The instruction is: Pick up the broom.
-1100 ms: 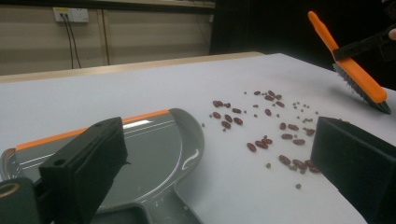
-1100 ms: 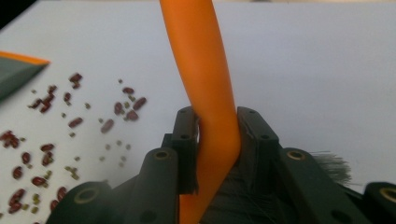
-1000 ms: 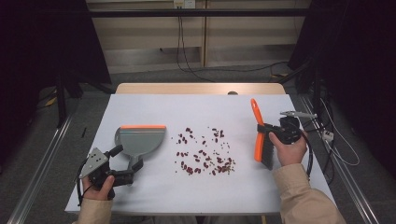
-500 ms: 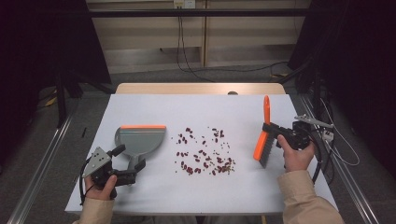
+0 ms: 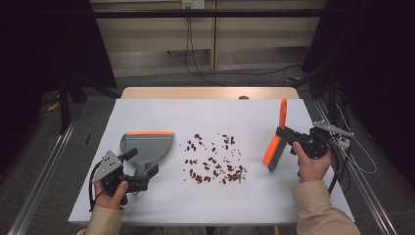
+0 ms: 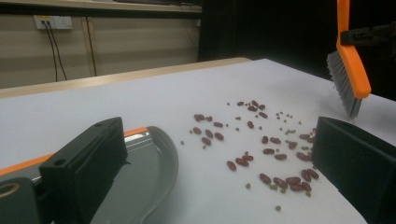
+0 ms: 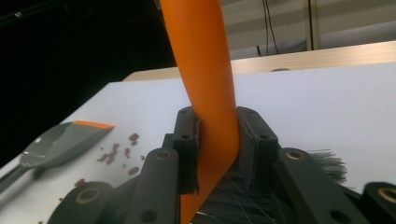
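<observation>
White table has beans spread in its middle, so the right gripper, clamped on the brush, could flick them past the dustpan (left gripper looks open, maybe around its handle).

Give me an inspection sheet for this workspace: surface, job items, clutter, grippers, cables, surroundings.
Surface: white table top, flat, bare apart from the items below.
Job's things: orange brush held off the table at the right; grey dustpan lying at the left; red beans scattered between them.
Clutter: nothing seen.
Grippers: right gripper shut on the brush handle; left gripper open, jaws either side of the dustpan handle.
Cables: one trails from the right gripper; others hang down the back wall.
Surroundings: dark curtains, grey floor, wall socket.
</observation>
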A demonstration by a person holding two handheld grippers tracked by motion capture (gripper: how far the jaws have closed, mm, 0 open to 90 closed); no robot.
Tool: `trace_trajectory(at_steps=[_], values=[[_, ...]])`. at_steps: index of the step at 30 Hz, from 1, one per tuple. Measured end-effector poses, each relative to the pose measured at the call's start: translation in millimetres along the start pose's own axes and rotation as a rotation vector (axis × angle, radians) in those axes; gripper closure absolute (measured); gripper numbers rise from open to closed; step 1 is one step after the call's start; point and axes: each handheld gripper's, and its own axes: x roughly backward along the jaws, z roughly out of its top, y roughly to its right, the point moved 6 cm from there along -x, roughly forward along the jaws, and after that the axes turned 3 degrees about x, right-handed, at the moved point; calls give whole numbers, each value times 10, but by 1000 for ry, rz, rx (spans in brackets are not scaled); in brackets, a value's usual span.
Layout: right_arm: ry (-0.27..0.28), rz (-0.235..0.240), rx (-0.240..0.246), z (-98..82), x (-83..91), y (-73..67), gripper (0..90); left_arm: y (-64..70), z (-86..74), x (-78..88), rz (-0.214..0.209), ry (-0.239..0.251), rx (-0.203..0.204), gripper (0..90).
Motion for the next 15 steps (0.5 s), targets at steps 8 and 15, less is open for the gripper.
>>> trace_trajectory(at_steps=[8,15], values=[[0,17,34,98,-42,-152,711,48,167,-50,-21,15,1,31],[10,36,47,222,-127,-329,711,179,208,-207,-67,-8,2,30]])
